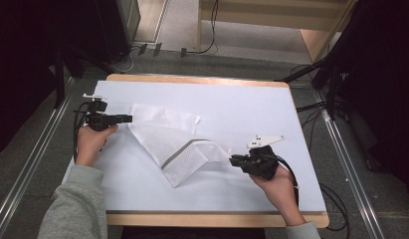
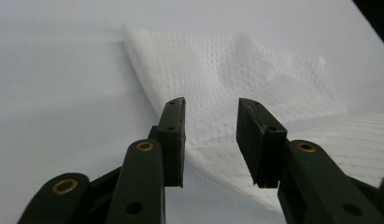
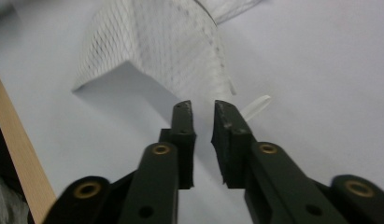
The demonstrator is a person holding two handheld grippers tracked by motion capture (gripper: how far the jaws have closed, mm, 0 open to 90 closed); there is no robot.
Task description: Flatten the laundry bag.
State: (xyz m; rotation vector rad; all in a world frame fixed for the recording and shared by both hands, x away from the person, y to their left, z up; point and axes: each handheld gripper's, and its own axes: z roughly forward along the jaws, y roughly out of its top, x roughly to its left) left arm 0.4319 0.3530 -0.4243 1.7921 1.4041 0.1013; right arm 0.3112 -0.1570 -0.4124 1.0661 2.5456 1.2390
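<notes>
The right gripper [image 1: 235, 160], near the front edge of the wooden table [image 1: 217, 219], has its black jaws a little apart. Nothing is between them. A thin white strip [image 3: 256, 106] lies just past its tips, and I cannot tell if it touches them. Right behind that is the near corner of the white mesh cloth with a grey stripe [image 1: 177, 147].

The cloth lies crumpled in the middle of the pale blue cover [image 1: 252, 109] on the table. It is long from the far left to the near right. One end points at the left gripper [image 1: 127, 118] and the other end points at the right gripper. A fold with the grey stripe sticks out toward the person.

Farther back, the left gripper has its jaws apart too, wider than the other one. The far left edge of the cloth sits just in front of them and below them, but the pads do not press on it.

I think this is the step of letting go or getting ready to grab, with both tools loose. The next move should be to slide each pair of jaws over its own corner of the cloth and pinch. The cloth is thin and floppy, so each lower jaw must get under the edge.
</notes>
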